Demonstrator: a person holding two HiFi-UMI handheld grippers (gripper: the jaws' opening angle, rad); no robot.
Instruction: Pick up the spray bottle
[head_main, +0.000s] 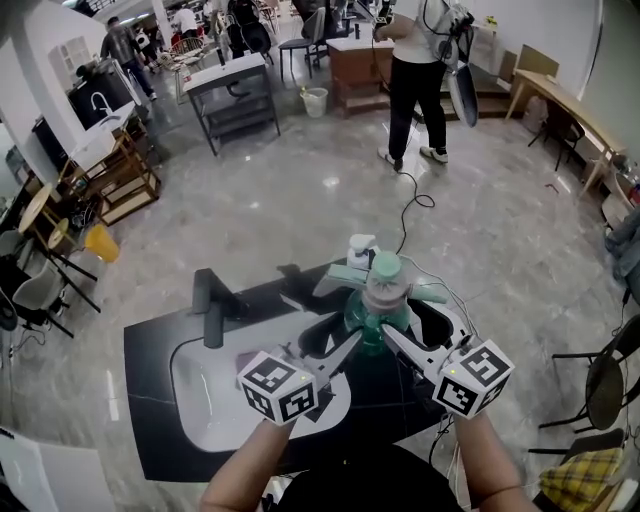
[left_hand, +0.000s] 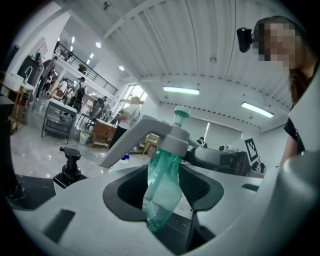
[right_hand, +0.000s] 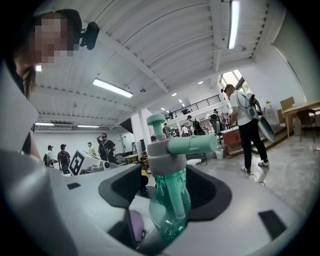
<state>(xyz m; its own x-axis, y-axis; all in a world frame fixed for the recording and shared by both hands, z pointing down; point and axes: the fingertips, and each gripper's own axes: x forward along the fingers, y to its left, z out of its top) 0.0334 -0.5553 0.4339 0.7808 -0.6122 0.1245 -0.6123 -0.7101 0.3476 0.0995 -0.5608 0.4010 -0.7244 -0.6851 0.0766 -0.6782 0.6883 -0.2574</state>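
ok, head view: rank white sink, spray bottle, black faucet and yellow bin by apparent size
1. white sink
2. spray bottle, though it sits nearer the camera, so it looks bigger than it is
3. black faucet
4. yellow bin, far off on the floor, so its true size is unclear

The spray bottle (head_main: 378, 312) is seen to be made of glossy, translucent green plastic; the floor (head_main: 300, 195) is finished in polished, reflective stone.

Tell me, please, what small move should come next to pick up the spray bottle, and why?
Probably close the right tongs on the spray bottle: it stands between them, and between the left tongs too, but both pairs are open, so nothing grips it yet.
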